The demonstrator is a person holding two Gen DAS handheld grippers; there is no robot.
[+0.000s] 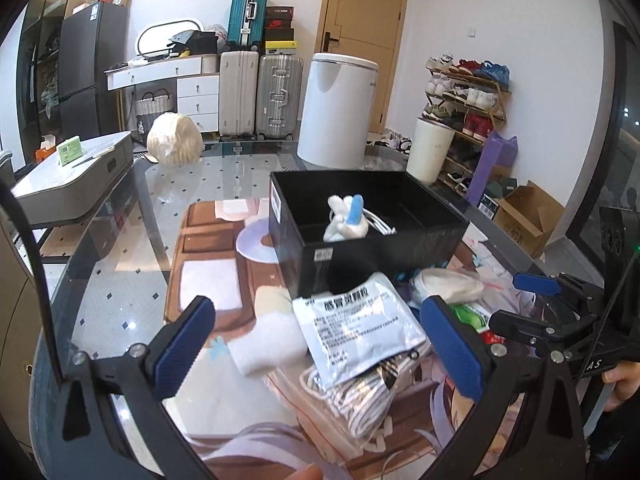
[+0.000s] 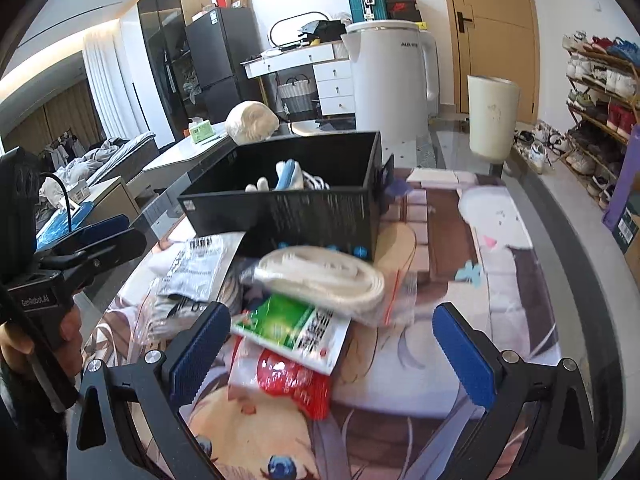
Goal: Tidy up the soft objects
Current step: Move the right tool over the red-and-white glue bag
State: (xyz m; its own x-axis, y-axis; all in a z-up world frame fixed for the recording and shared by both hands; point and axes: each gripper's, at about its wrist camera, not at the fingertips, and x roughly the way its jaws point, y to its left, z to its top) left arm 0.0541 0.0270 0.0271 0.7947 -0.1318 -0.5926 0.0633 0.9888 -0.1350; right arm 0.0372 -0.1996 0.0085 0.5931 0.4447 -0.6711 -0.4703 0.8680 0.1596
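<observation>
Both my tongs stand wide and empty: the left gripper (image 1: 320,344) over the silver printed sachet (image 1: 356,332), the right gripper (image 2: 332,344) over the red-and-green plastic packets (image 2: 292,344). I judge the job barely begun: the sachet, the packets, the coiled cream strap in its clear bag (image 2: 324,280) and the bagged striped cloth (image 1: 360,396) all lie loose on the printed mat. Beyond, the open black box (image 1: 360,236) holds only a white-and-blue soft toy (image 1: 346,216). Only the left view shows the folded white sock (image 1: 268,344); only the right shows the red packet fully.
</observation>
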